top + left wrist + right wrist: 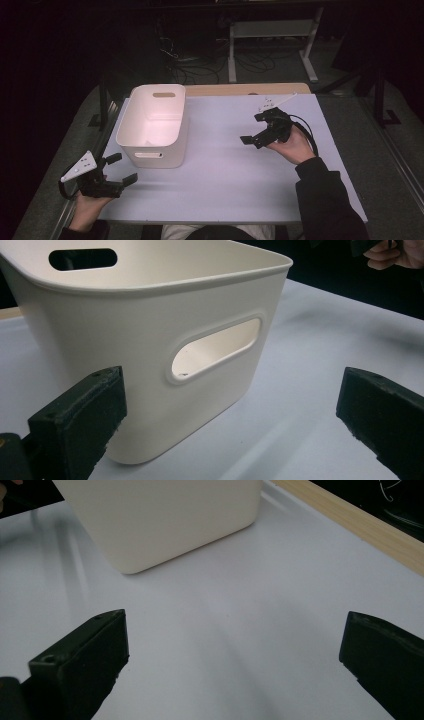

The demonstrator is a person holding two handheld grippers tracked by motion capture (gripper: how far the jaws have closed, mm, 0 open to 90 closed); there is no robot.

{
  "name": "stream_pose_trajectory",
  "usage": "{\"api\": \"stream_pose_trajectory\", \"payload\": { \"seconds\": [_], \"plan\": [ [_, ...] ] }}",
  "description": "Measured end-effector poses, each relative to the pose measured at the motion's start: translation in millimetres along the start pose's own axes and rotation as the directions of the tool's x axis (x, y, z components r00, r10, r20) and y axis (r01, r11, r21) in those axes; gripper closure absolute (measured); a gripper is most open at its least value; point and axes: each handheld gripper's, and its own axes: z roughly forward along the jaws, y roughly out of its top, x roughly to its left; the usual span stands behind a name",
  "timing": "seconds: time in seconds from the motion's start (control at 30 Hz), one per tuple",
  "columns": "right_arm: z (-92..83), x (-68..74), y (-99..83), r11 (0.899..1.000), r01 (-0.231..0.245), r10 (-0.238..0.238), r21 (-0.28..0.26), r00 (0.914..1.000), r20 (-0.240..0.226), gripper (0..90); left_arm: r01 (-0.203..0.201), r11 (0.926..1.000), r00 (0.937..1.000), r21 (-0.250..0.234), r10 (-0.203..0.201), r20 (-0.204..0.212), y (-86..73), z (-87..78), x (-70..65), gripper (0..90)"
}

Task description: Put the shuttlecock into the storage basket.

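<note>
A white plastic bin (152, 126) with slot handles stands on the left half of the white tabletop (225, 165); its inside looks bare. My left gripper (121, 169) hovers open off the table's near left corner, pointing at the bin's near wall (150, 370) and its handle slot (216, 347). My right gripper (254, 128) is held open above the right half of the table, its jaws aimed left toward the bin (160, 520), well apart from it. Nothing lies between either pair of jaws.
A wooden strip (245, 89) runs along the table's far edge, also seen in the right gripper view (360, 527). Beyond it are a white metal frame (272, 37) and cables (200, 65) on the dark floor. Dark posts (102, 100) flank the table.
</note>
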Motion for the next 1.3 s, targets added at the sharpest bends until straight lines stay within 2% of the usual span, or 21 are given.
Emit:
{"api": "stream_pose_trajectory", "payload": {
  "seconds": [0.2, 0.93, 1.3],
  "plan": [
    [-6.1, -2.3, -8.9, 1.000, -0.018, 0.018, -0.021, 0.9998, 0.002, 0.0, 0.000, 1.0000, 1.0000, 0.000, 0.000, -0.001, 0.0, 0.0, 0.2, 0.0],
    [-14.8, -2.2, -40.8, 0.998, -0.055, 0.055, -0.036, 0.9984, 0.006, 0.0, 0.000, 1.0000, 1.0000, 0.001, 0.000, -0.004, -0.1, -0.2, 0.2, 0.0],
    [-20.8, -1.6, -65.2, 0.995, -0.093, 0.093, -0.041, 0.9955, 0.018, 0.0, -0.001, 1.0000, 1.0000, 0.003, 0.001, -0.005, -0.2, -0.5, 0.1, 0.0]
  ]
}}
